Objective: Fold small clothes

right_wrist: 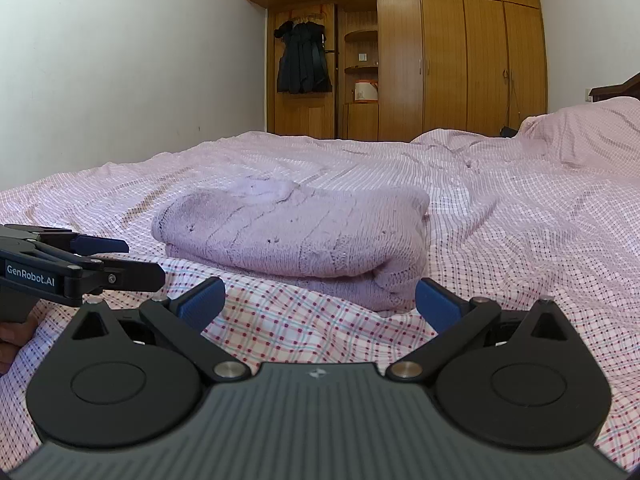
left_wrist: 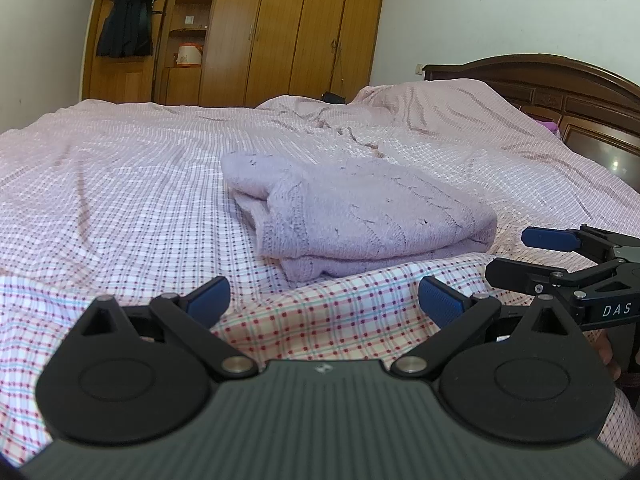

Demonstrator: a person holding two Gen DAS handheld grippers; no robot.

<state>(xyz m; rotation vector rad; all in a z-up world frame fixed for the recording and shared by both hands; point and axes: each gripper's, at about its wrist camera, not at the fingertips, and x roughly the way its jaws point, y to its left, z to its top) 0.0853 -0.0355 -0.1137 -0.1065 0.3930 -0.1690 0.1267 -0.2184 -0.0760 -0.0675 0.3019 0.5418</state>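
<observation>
A lilac knitted sweater (left_wrist: 352, 216) lies folded into a thick stack on the pink checked bedsheet (left_wrist: 120, 184); it also shows in the right wrist view (right_wrist: 296, 236). My left gripper (left_wrist: 324, 300) is open and empty, low over the sheet just in front of the sweater. My right gripper (right_wrist: 318, 304) is open and empty, also just short of the sweater's near edge. The right gripper appears at the right of the left wrist view (left_wrist: 520, 254), the left gripper at the left of the right wrist view (right_wrist: 140, 260). Both stand side by side, apart from the sweater.
A raised fold of checked sheet (left_wrist: 340, 312) lies under both grippers. A dark wooden headboard (left_wrist: 560, 92) stands at the right. Wooden wardrobes (right_wrist: 440, 60) and a hanging black coat (right_wrist: 304, 58) stand behind the bed.
</observation>
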